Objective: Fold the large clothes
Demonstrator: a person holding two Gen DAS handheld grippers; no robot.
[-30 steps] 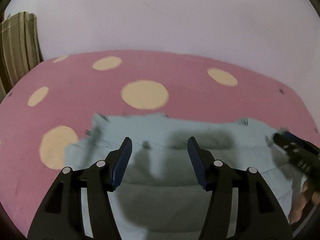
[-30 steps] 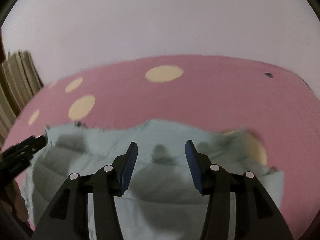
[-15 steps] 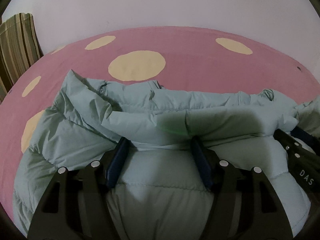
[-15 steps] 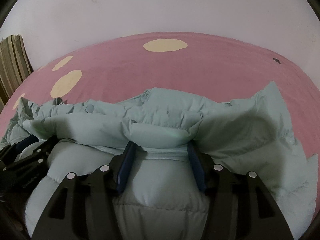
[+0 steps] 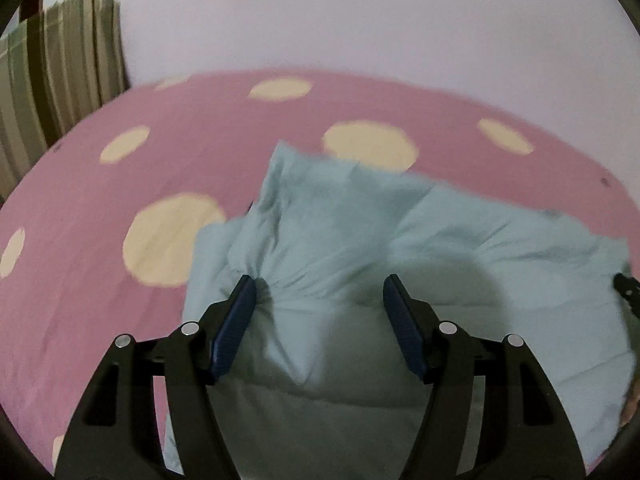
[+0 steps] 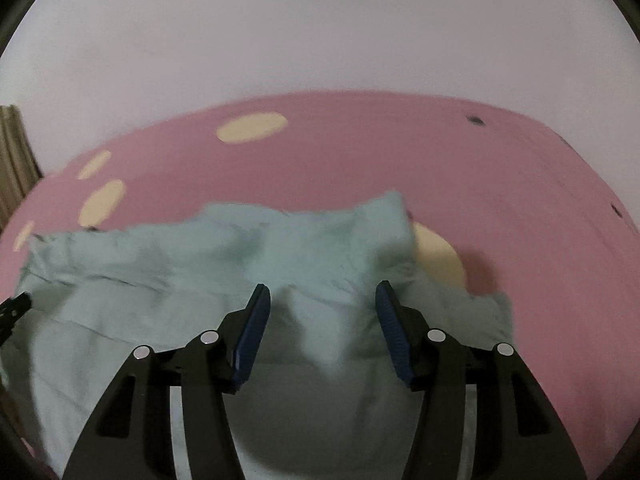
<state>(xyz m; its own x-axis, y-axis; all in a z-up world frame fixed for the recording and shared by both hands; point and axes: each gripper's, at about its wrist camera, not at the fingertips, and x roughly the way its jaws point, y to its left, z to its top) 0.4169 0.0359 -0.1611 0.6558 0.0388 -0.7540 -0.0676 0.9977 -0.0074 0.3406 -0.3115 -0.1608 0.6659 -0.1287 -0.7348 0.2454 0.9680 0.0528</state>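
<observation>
A pale green puffer jacket [image 5: 400, 240] lies in a bunched heap on the pink bedsheet [image 5: 100, 208]; it also shows in the right wrist view [image 6: 200, 264]. My left gripper [image 5: 320, 284] is open, its blue-padded fingers wide apart over the jacket's left part, with a fold of fabric touching the left pad [image 5: 236, 320]. My right gripper [image 6: 322, 294] is open over the jacket's right part, with a raised fold between the fingers. The right gripper's tip [image 5: 628, 288] shows at the right edge of the left wrist view.
The pink sheet with cream dots [image 6: 252, 128] covers the bed up to a plain white wall [image 5: 360, 20]. A striped curtain [image 5: 60, 64] hangs at the far left. A cream dot [image 6: 438, 256] lies just right of the jacket.
Both grippers have pulled back and up from under the jacket's folded edge. The jacket has dropped onto the bed in a lower heap, and more of the sheet shows.
</observation>
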